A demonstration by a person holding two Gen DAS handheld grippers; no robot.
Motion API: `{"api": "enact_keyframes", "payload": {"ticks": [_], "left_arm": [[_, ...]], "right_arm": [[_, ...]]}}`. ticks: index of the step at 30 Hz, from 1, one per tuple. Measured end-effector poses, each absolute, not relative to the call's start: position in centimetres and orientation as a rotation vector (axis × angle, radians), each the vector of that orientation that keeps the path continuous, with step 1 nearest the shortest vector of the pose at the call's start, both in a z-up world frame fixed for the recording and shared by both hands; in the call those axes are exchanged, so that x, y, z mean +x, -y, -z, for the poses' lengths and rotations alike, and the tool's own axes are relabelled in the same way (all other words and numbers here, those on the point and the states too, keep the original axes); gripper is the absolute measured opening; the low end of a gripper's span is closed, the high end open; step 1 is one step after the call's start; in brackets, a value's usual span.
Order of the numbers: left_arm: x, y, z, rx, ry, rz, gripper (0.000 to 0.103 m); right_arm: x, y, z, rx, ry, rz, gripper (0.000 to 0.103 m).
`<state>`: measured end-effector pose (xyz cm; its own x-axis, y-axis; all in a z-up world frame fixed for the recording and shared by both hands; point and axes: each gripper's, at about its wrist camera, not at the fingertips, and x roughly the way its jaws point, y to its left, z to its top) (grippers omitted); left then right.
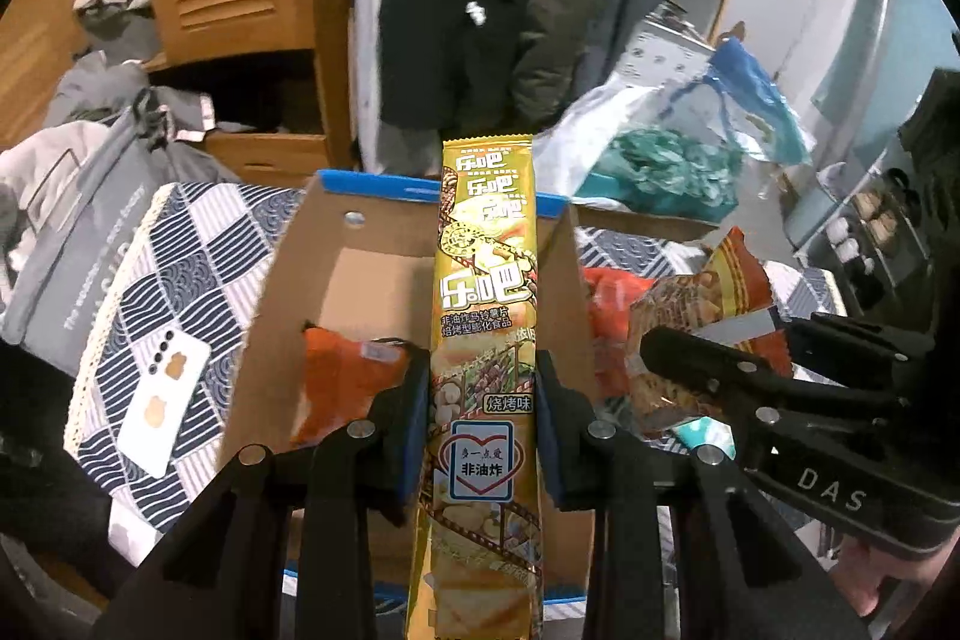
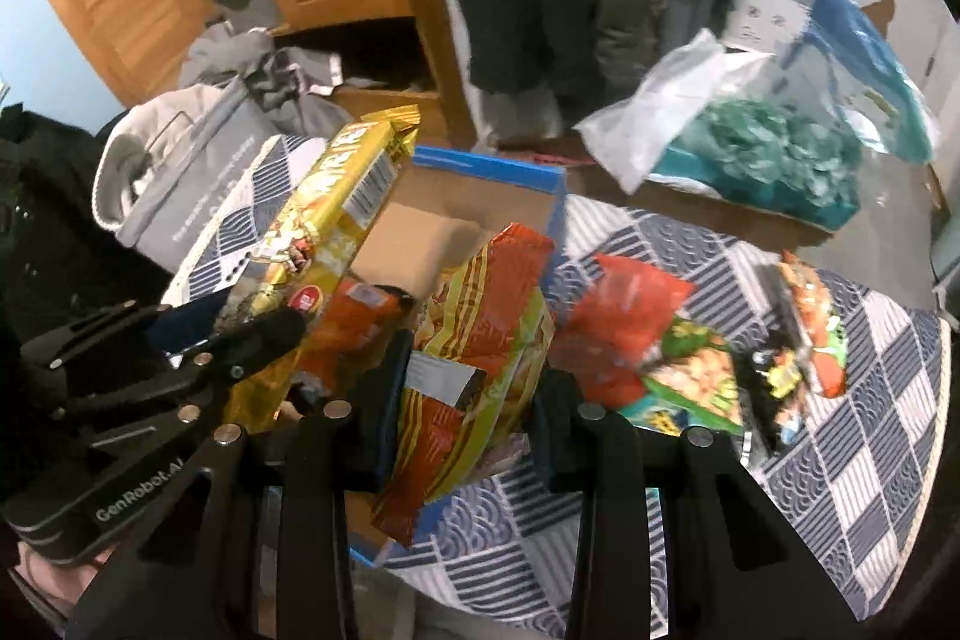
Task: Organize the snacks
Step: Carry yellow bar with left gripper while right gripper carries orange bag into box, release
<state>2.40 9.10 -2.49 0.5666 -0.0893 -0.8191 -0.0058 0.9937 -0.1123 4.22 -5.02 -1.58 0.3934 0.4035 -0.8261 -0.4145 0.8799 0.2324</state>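
On the far left my white phone lies on the checked cloth. My left gripper is clamped on the tall yellow chip pack, upright over the cardboard box (an orange packet already lies inside). Right of it, my right gripper pinches the red-and-yellow snack bag at the box's near right edge. Further right, loose snacks lie on the cloth.
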Motion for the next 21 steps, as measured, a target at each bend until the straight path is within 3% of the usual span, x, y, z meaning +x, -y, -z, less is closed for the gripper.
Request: {"api": "enact_keyframes", "payload": {"ticks": [21], "left_arm": [[2.2,-13.5,5.2,-0.117,-1.022,-0.099,0.034]], "right_arm": [[5.4,-0.7,4.8,-0.065,-1.138,-0.549,0.035]]}}
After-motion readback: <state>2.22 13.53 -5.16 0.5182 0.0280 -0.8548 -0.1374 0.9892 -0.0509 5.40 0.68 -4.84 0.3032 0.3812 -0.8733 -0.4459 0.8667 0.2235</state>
